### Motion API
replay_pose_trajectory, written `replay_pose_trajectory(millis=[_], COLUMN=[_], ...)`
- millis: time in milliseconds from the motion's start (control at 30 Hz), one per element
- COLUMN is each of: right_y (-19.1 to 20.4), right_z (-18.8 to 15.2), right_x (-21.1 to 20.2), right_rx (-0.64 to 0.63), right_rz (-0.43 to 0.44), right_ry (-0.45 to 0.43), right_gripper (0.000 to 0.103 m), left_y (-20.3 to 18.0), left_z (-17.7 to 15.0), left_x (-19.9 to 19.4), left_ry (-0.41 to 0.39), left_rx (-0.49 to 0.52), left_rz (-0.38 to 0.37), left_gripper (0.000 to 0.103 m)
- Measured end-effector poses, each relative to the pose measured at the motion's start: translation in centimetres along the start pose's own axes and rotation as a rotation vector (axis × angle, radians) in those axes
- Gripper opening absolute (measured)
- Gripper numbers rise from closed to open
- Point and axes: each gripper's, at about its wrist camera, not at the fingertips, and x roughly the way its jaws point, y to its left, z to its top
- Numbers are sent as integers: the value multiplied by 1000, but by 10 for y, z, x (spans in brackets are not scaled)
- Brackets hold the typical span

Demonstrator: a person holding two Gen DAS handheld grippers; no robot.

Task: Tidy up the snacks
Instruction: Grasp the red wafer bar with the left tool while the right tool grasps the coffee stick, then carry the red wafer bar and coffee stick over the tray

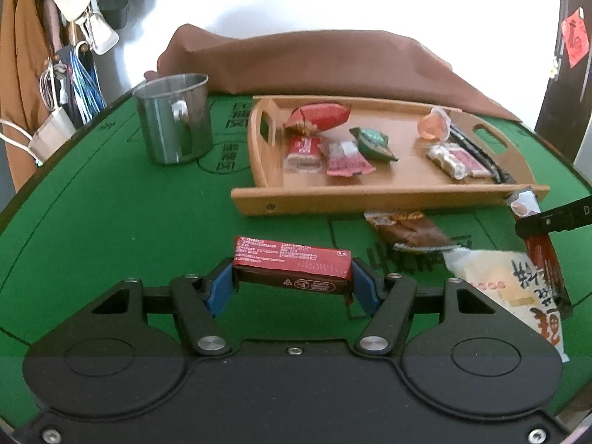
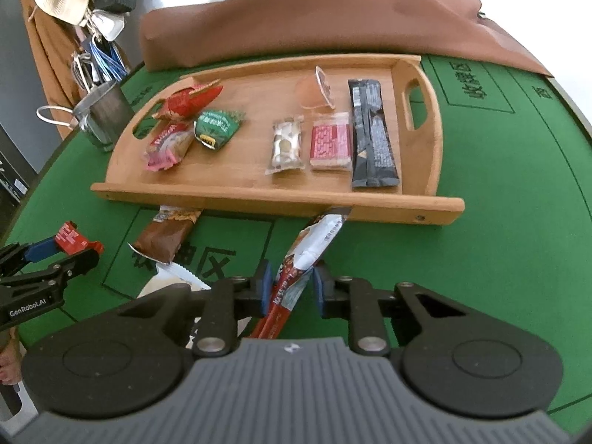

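My left gripper is shut on a red snack bar, held crosswise between its blue pads above the green table, short of the wooden tray. It also shows in the right wrist view. My right gripper is shut on a long red-and-white stick packet whose tip reaches the tray's front rim. The tray holds several snacks: a red bag, a green packet, a black packet. A brown snack bar and a white bag lie on the table in front of the tray.
A steel mug stands left of the tray. A brown cloth lies behind the tray. Bags and clothes hang at the far left. The green table ends in a curved edge.
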Motion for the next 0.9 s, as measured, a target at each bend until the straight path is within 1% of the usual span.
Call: replay_pose_trajectory(millis=[333, 600, 767, 900], right_y=[-2, -3, -3, -1], right_z=[17, 35, 49, 62], right_x=[-19, -27, -33, -41], right_rx=[8, 12, 21, 21], right_rz=[-15, -36, -20, -23], right_ry=[-71, -127, -153, -191], right_gripper=[21, 20, 19, 19], left_y=[-8, -15, -18, -22], left_z=[15, 32, 43, 58], left_x=[-7, -3, 0, 3], left_ry=[-35, -57, -68, -86], left_rx=[4, 5, 2, 2], left_rz=[-29, -39, -54, -57], left_gripper=[64, 64, 64, 64])
